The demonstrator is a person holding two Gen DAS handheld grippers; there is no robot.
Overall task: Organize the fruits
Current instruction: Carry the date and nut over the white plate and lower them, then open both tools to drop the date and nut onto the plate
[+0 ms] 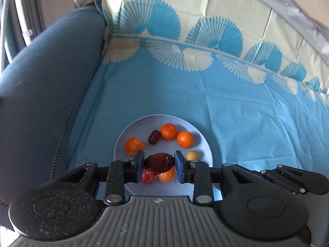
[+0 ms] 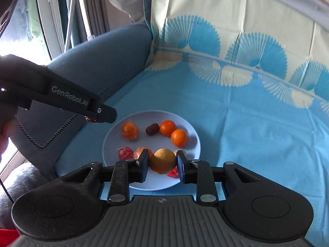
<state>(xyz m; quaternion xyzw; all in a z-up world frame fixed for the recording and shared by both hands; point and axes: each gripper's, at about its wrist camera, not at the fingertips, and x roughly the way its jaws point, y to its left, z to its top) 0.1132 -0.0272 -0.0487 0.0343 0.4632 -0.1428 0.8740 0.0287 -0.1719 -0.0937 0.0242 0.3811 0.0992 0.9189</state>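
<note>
A pale blue plate [image 1: 201,144] [image 2: 115,135] lies on a blue cloth. On it are several oranges [image 1: 169,131] [image 2: 179,137], a dark date [image 1: 154,136] [image 2: 152,129], a small tan round fruit [image 1: 192,155] and red wrapped pieces [image 2: 125,152]. My left gripper [image 1: 158,164] is shut on a large dark red date [image 1: 158,163] just above the plate's near part. My right gripper [image 2: 162,161] is shut on a yellow-brown round fruit [image 2: 162,161] above the plate's near edge. The left gripper [image 2: 102,113] also shows in the right wrist view, left of the plate.
The patterned blue and cream cloth [image 1: 236,107] covers a seat and its backrest. A grey-blue sofa arm [image 1: 47,82] rises at the left, close to the plate. A window frame and a hose [image 2: 70,18] are beyond it.
</note>
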